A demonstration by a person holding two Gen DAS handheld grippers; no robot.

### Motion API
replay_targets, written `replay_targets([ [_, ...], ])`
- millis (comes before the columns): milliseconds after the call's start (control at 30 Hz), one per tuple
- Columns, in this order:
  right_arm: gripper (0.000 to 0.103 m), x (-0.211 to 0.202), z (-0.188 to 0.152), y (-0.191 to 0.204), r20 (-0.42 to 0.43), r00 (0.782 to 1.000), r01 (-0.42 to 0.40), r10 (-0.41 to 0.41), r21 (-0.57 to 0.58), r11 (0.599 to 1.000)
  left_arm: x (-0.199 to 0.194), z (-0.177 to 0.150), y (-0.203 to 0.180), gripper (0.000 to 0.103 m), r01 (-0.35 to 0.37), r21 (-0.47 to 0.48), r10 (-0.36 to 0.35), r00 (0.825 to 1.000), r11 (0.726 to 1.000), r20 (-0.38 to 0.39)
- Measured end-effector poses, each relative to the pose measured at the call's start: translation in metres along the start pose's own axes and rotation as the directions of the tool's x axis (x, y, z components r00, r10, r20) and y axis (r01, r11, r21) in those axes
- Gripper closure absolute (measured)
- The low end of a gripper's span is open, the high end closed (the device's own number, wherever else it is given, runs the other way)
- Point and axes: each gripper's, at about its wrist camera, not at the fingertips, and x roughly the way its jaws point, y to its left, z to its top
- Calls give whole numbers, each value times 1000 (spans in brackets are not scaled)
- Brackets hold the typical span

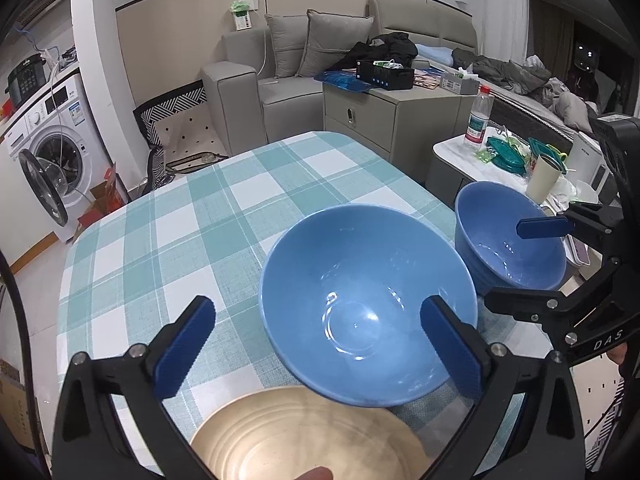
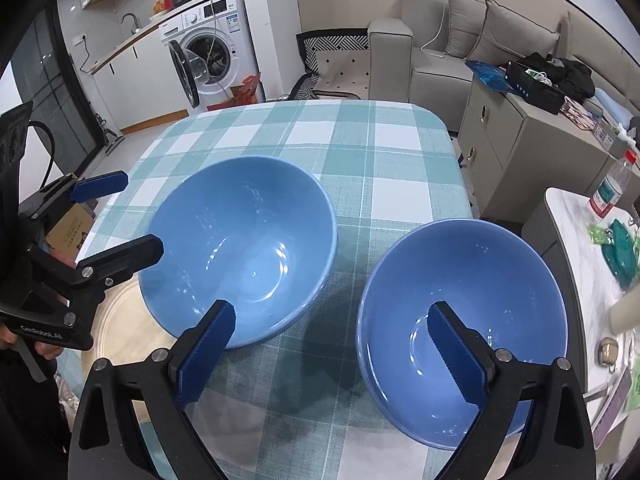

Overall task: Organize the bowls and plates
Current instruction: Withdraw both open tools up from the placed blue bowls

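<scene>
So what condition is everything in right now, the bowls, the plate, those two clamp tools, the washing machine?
Left bowl: upright, empty, its near edge resting on the plate.
Right bowl: upright, empty, on the tablecloth.
Beige plate: flat, empty apart from that bowl edge.
Left gripper: open, gripping nothing.
Right gripper: open, gripping nothing.
Washing machine: door open.
Water bottle: upright, capped.

Glossy ceramic bowls (image 2: 240, 248) (woven tablecloth (image 2: 360, 152))

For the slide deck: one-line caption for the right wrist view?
Right gripper, jaws open, above two blue bowls on a checked tablecloth.
</scene>
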Motion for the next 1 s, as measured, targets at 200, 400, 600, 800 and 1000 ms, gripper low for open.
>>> replay_targets([
  [200, 4, -7, -9, -10, 17, 1000, 5, -6, 34, 999, -4, 3, -5, 0, -2, 5, 2, 1000, 1000, 15],
  [400, 4, -17, -17, -19, 31, 999, 5, -6, 53, 999, -6, 9, -17, 0, 13, 28, -14, 999, 1000, 28],
  [600, 4, -29, -23, -31, 56, 998, 14, -19, 89, 996, -5, 15, -34, 0, 31, 61, -33, 999, 998, 33],
  [800, 4, -38, -30, -41, 66, 997, 28, -35, 104, 994, -3, 21, -49, 0, 53, 90, -56, 998, 995, 33],
  [1000, 4, -45, -36, -53, 72, 996, 50, -60, 131, 990, 2, 28, -63, 0, 76, 116, -79, 996, 990, 27],
])
